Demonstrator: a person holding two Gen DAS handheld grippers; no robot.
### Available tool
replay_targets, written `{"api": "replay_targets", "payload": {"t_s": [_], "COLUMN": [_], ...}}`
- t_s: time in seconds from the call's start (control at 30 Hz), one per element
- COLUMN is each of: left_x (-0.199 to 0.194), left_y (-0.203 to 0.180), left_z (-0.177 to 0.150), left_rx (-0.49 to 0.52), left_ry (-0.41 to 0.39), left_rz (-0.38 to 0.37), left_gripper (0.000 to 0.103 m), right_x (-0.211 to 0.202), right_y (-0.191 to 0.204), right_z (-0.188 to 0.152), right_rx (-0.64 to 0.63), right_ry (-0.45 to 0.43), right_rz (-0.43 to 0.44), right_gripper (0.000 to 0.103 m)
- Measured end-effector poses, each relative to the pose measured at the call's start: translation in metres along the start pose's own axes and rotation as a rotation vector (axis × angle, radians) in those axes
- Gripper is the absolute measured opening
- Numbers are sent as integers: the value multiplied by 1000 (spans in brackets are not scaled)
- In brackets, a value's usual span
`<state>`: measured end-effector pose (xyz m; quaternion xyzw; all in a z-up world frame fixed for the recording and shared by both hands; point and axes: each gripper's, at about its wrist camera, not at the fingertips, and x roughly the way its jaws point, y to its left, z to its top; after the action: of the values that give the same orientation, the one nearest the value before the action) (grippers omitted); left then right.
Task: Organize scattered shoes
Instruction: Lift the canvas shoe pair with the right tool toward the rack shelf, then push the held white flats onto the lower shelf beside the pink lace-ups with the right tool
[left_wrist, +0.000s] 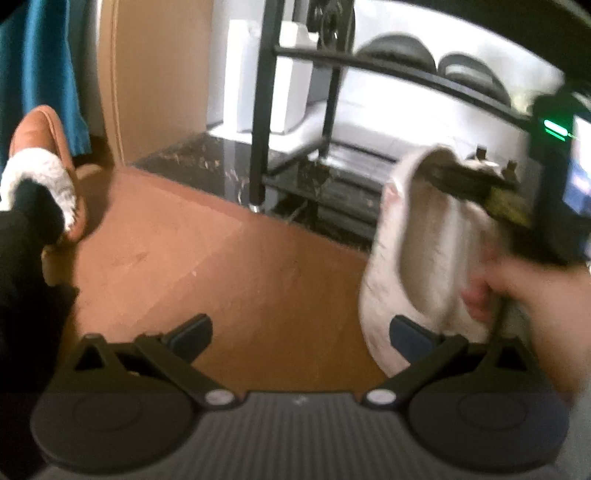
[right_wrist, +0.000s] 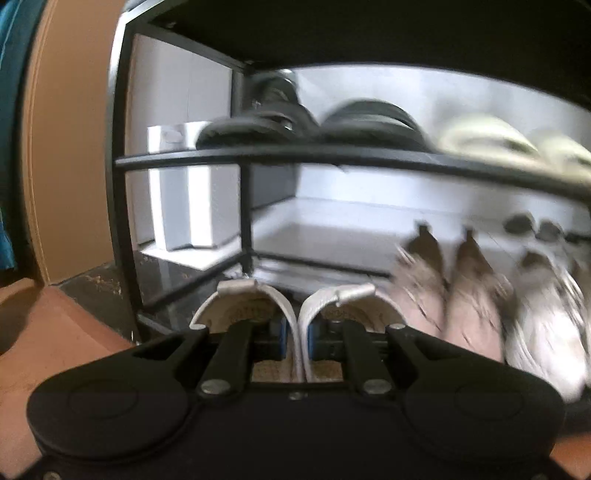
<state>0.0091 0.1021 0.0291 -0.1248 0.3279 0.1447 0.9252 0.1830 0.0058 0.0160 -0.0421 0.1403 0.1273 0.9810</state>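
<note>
Right gripper (right_wrist: 303, 341) pinches pale canvas slip-ons (right_wrist: 295, 314) together; left gripper (left_wrist: 295, 332) wide, empty — black metal rack (right_wrist: 332, 157) part-filled, tan fleece-lined slipper (left_wrist: 48, 166) remains far left.

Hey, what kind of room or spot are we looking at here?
Most likely a home entryway or shoe-storage corner. A black metal shoe rack holds dark shoes on its upper shelf and pale pairs lower down, and a tan fleece-lined slipper is on the orange-brown floor.
</note>
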Motion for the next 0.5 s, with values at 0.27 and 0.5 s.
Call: {"api": "replay_targets", "payload": {"t_s": [0.27,0.5], "left_x": [-4,9], "left_y": [4,7], "left_z": [9,13], "left_rx": [-23,-44], "left_ry": [-124,-82], "left_rz": [7,-5], "left_gripper": [102,102], "right_x": [111,136], "right_y": [2,1], "right_z": [36,37], "right_rx": [154,185], "right_ry": [52,106], "right_rz": [-82,-86], "right_gripper": [10,34]}}
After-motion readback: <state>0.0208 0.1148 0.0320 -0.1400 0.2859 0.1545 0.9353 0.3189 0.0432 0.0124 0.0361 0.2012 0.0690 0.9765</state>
